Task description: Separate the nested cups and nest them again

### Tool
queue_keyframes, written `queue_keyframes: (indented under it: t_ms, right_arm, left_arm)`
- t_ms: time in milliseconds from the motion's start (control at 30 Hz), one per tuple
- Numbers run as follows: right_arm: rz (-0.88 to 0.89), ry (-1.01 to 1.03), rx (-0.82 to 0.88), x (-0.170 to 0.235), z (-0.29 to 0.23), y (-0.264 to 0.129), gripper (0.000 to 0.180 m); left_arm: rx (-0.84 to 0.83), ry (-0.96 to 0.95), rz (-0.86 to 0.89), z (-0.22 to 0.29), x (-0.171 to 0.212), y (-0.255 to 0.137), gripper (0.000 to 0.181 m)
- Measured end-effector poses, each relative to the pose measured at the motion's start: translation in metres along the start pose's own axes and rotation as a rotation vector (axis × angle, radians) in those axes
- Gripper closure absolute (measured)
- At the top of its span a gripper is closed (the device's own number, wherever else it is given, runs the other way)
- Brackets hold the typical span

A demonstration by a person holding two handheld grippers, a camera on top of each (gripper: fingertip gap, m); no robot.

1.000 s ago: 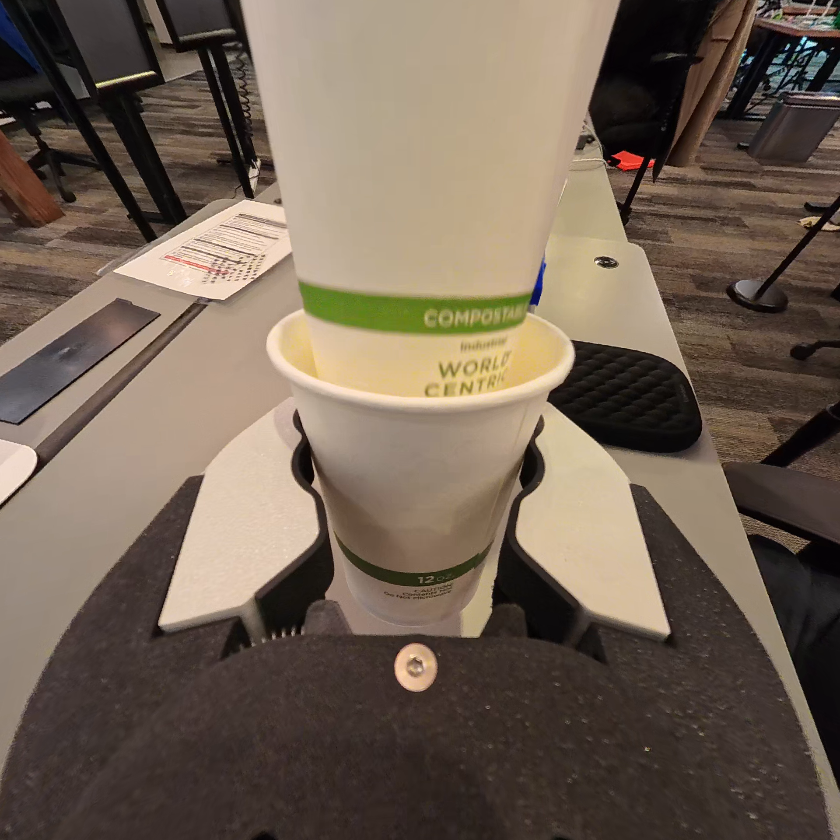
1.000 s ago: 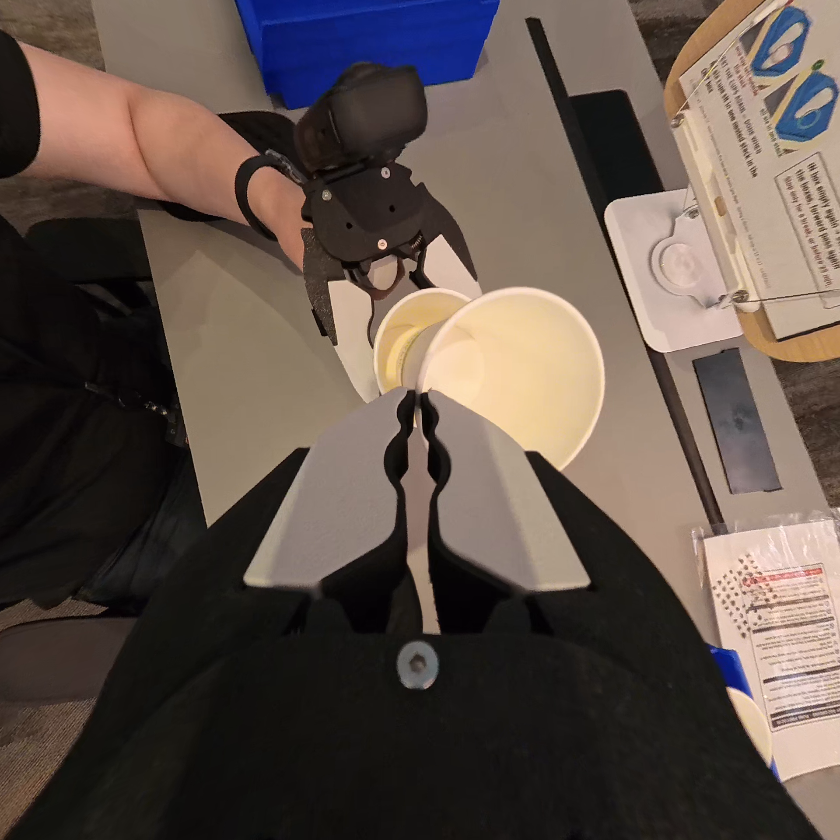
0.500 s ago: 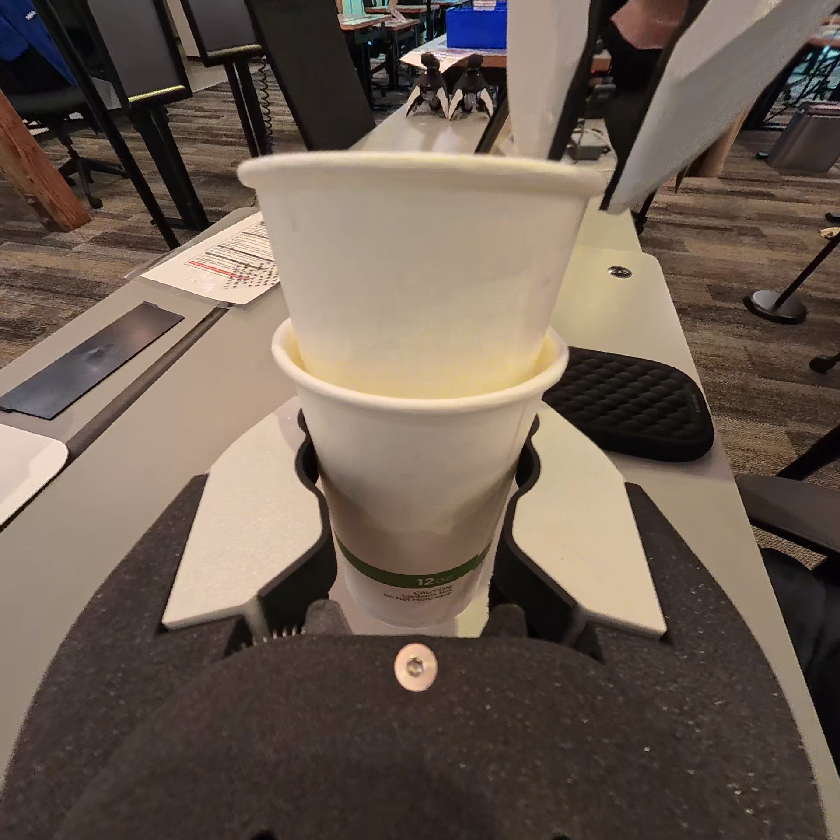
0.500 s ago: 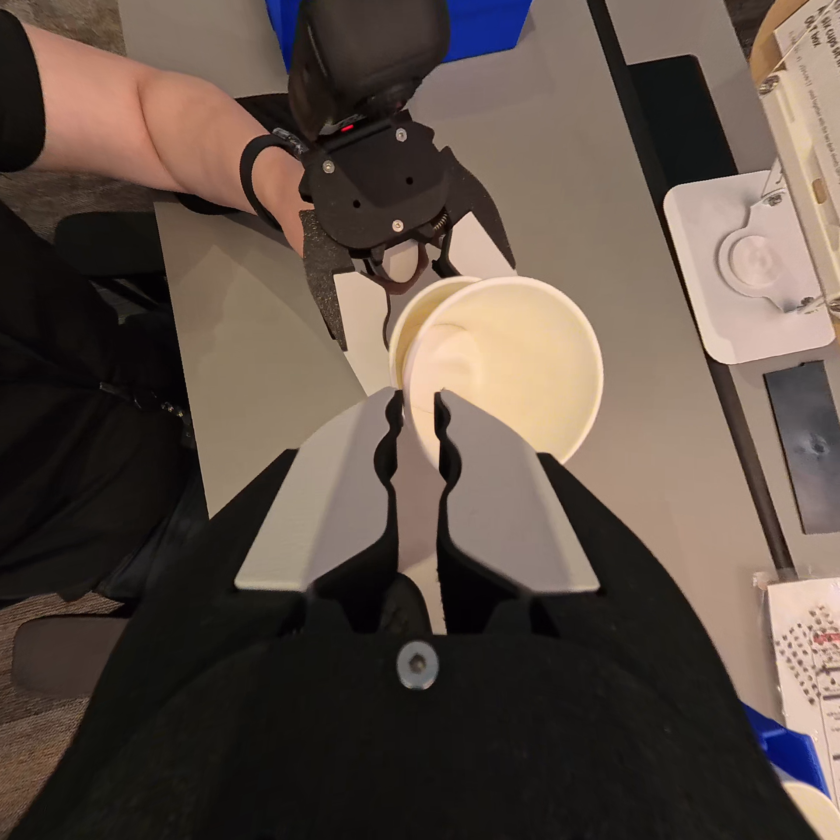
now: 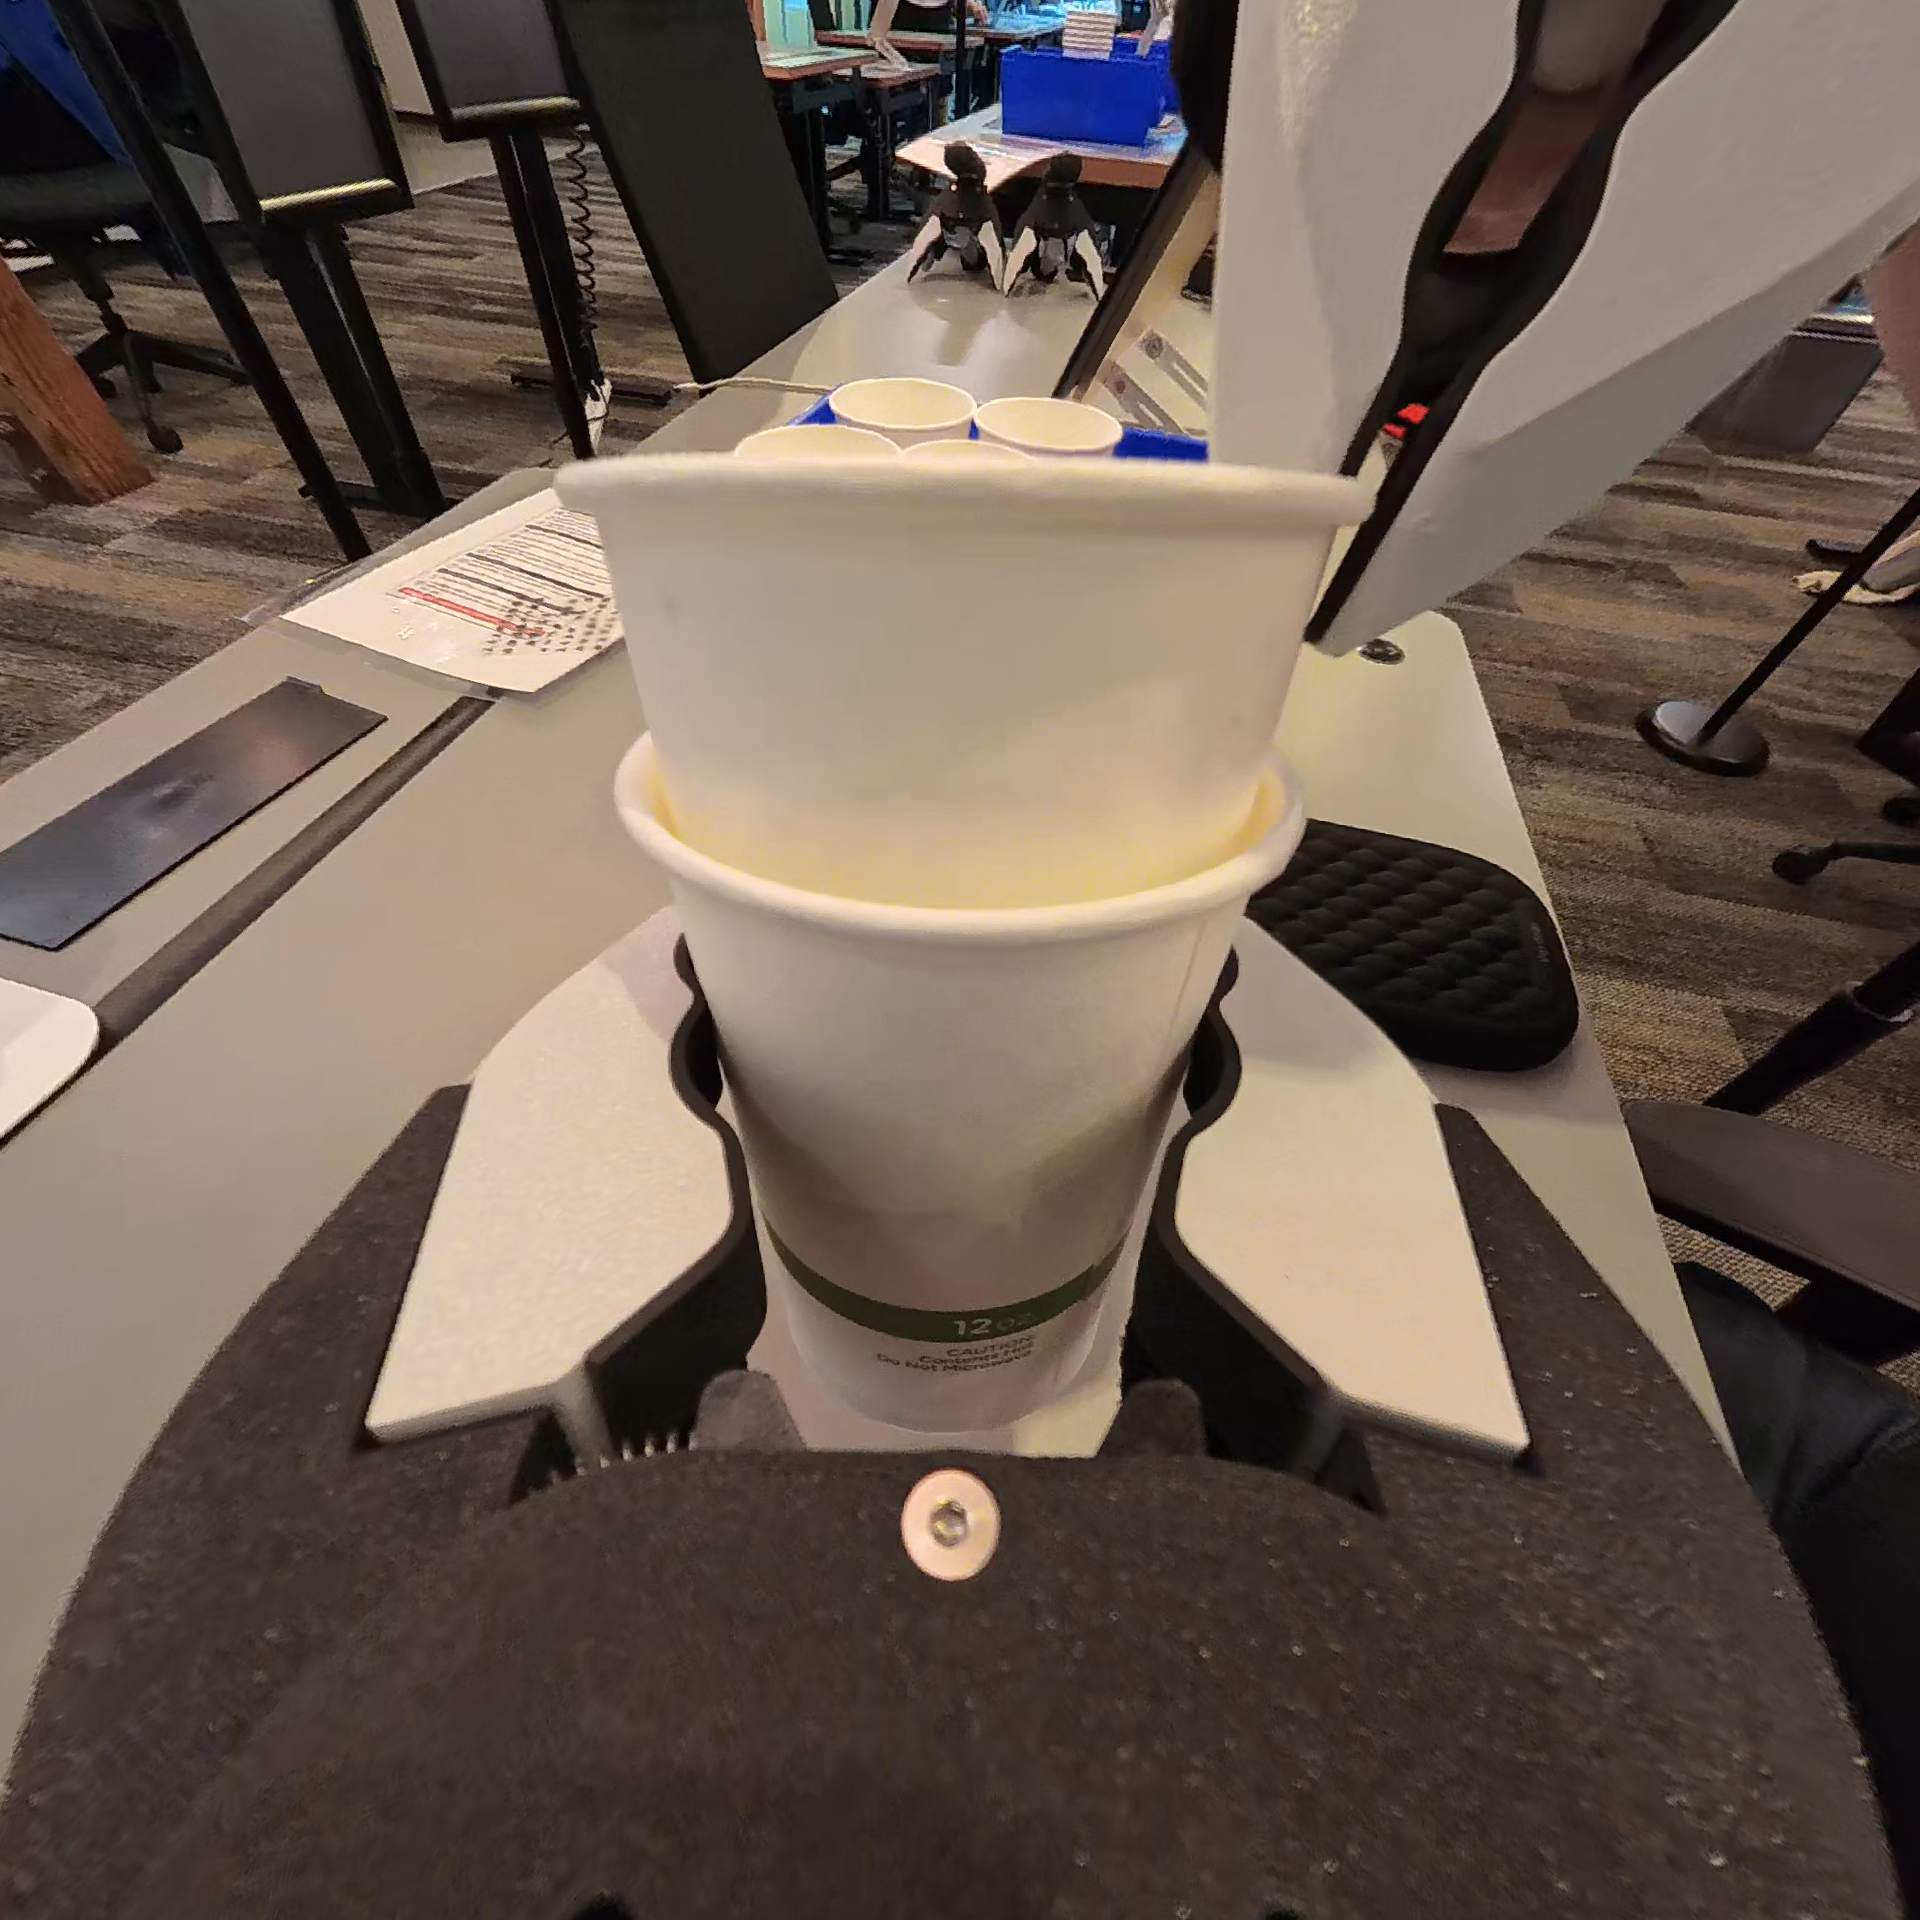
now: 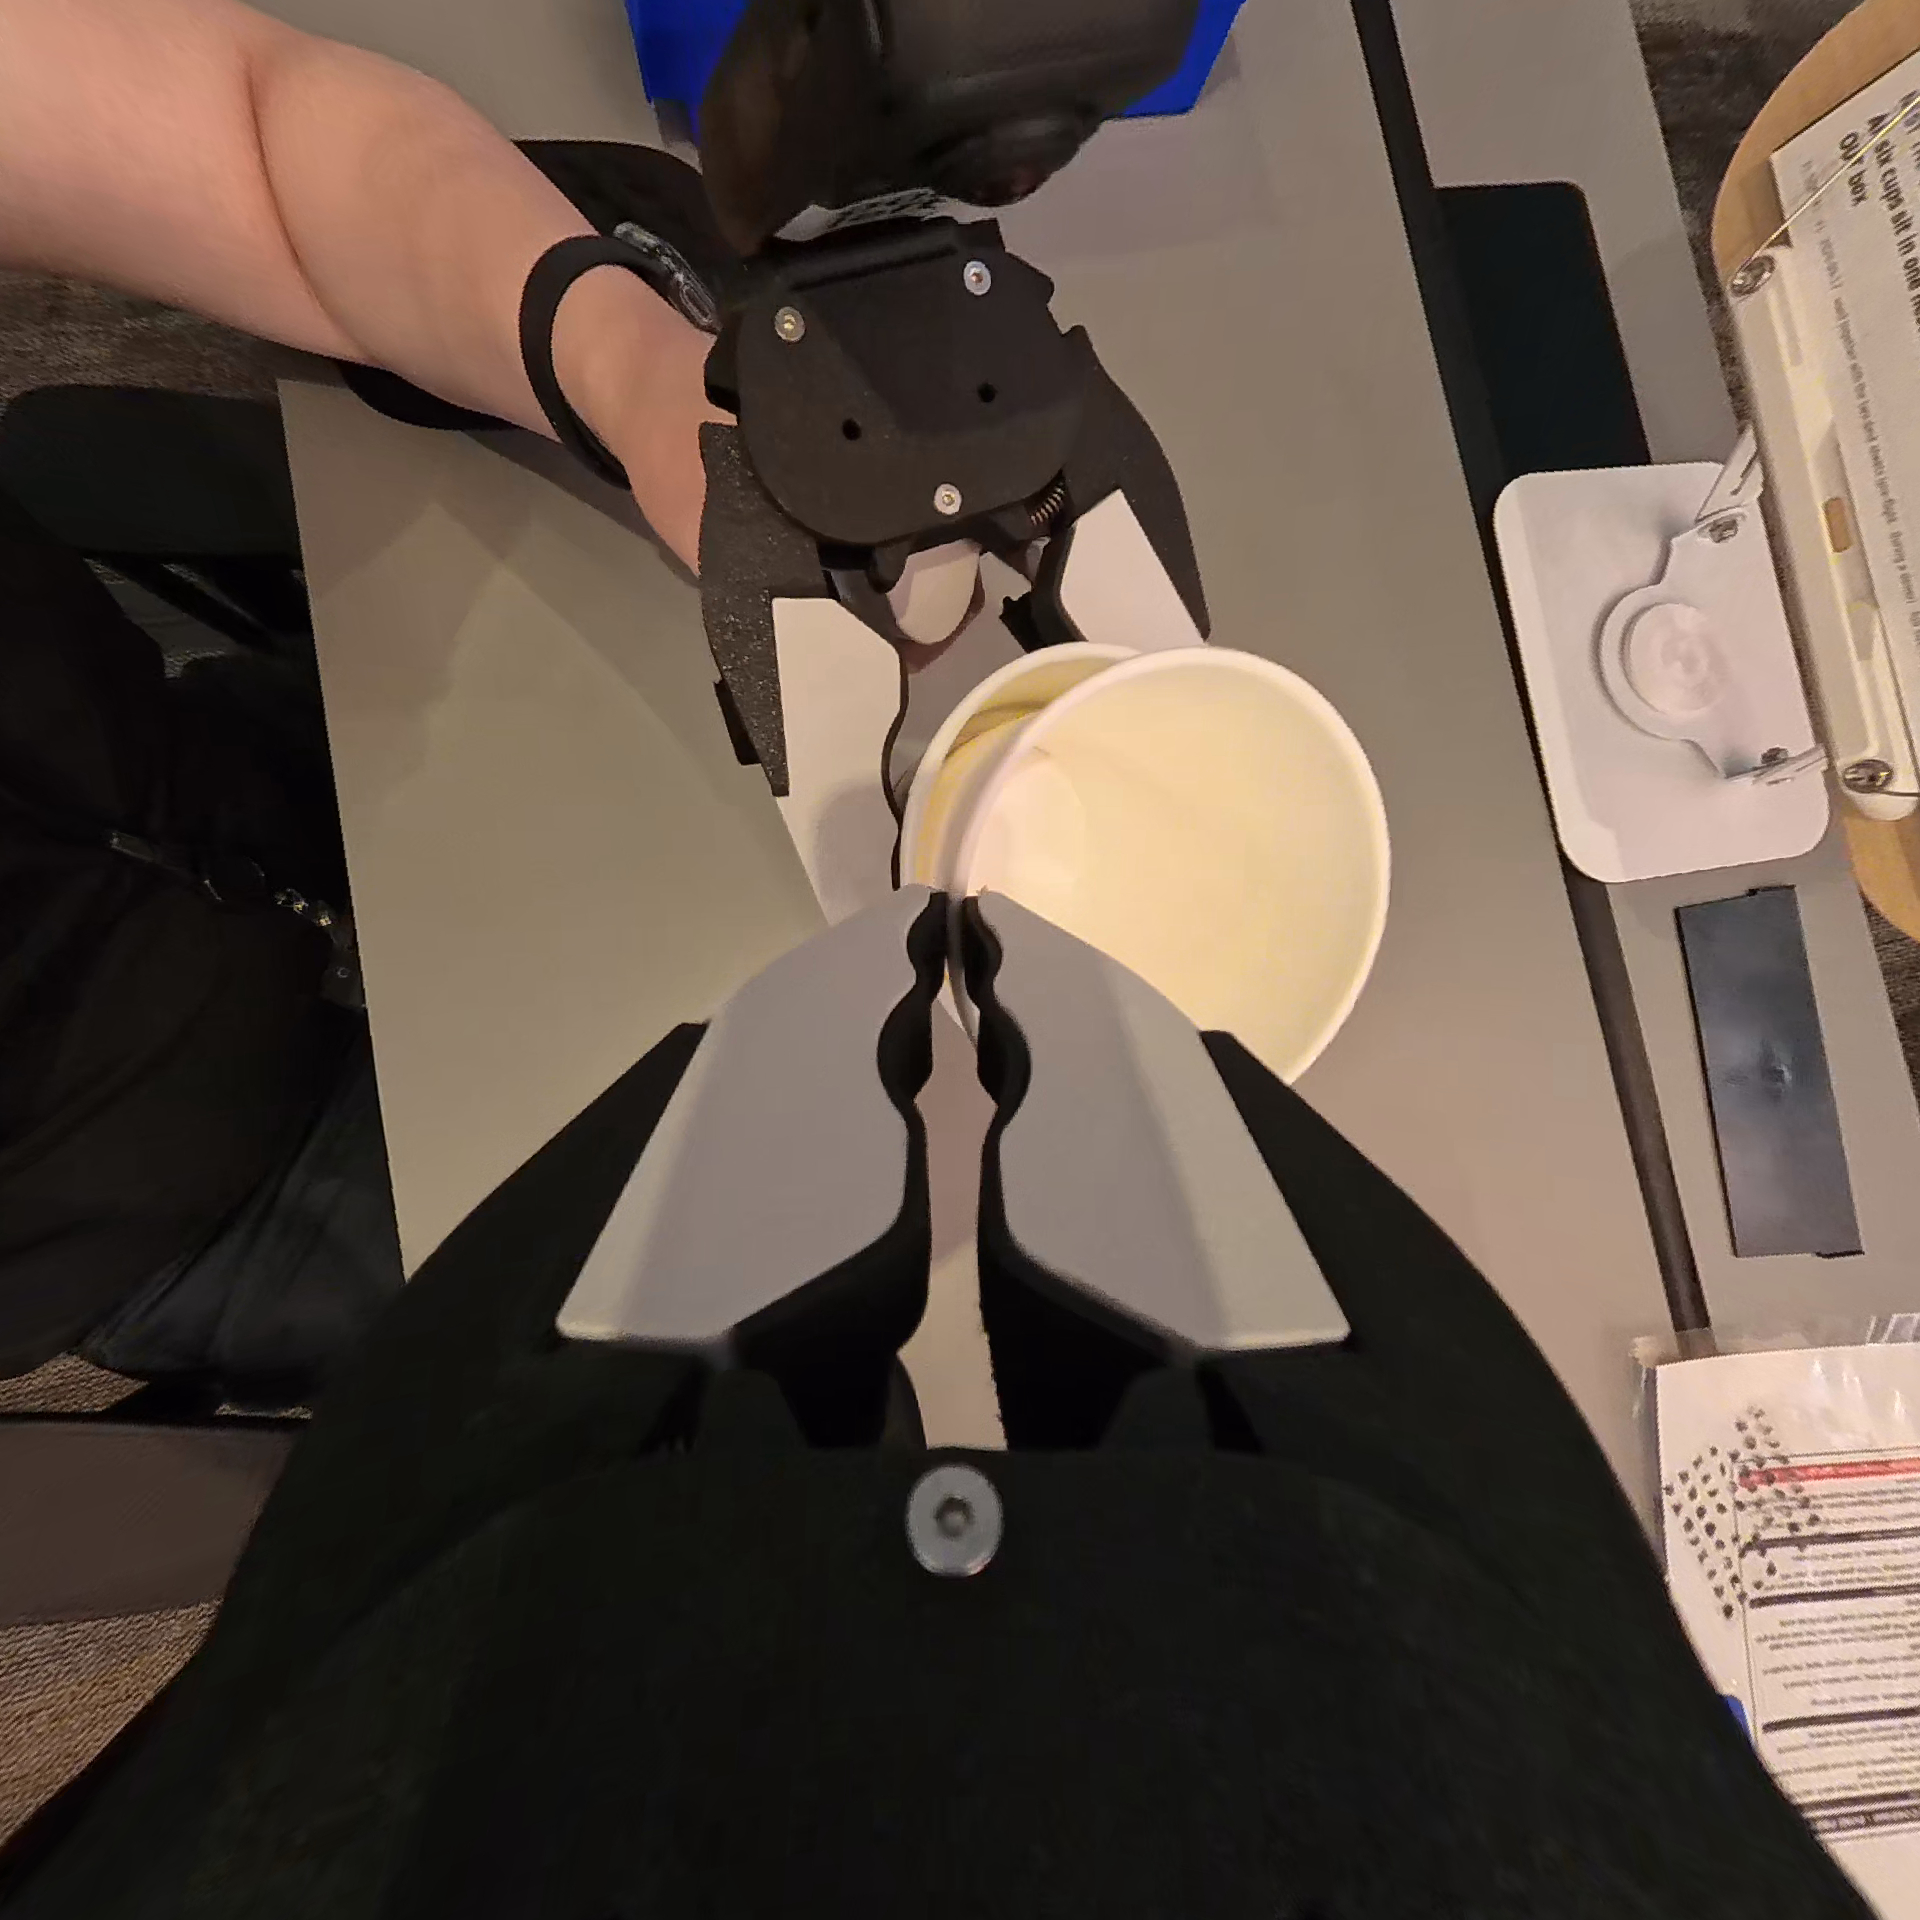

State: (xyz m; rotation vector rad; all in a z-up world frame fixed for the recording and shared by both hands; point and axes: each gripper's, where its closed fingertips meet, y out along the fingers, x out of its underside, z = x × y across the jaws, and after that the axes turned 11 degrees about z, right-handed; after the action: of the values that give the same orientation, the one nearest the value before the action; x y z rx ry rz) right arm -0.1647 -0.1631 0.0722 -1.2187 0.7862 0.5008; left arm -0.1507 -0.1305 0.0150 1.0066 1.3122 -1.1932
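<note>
My left gripper (image 5: 956, 1049) is clamping the outer paper cup (image 5: 951, 1122) around its lower body. My right gripper (image 6: 958, 906) is pinching the rim of the inner paper cup (image 6: 1195, 842), which is sitting partway inside the outer one above the grey table (image 6: 540, 790).

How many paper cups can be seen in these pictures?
6: an outer cup in the left hand-held gripper, an inner cup nested inside it, and four cups in the blue box behind. More may be hidden.
</note>
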Motion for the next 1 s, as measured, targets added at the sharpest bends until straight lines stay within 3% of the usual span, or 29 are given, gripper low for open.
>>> queue_keyframes:
  t_ms: [233,467,567,733,867,1000]
  right_arm:
    - [0.021,-0.016,0.067,-0.005,0.011,-0.021,0.177]
    - [0.03,0.023,0.285,0.004,0.035,-0.113,0.178]
    - [-0.08,0.118,0.444,0.053,0.051,-0.167,0.177]
    - [-0.292,0.392,0.654,0.178,0.066,-0.245,0.178]
    - [-0.396,0.576,0.709,0.264,0.061,-0.265,0.177]
    - [-0.451,0.681,0.705,0.319,0.057,-0.261,0.177]
  left_arm:
    - [-0.002,0.001,-0.033,-0.004,0.01,0.003,0.091]
    - [-0.01,-0.015,-0.073,-0.01,0.022,0.006,0.091]
    - [-0.01,-0.009,-0.08,-0.009,0.023,0.006,0.09]
    - [-0.017,0.028,-0.104,-0.008,0.028,0.009,0.09]
    - [-0.017,0.029,-0.111,-0.008,0.03,0.01,0.09]
    - [-0.02,0.026,-0.108,-0.009,0.03,0.009,0.09]
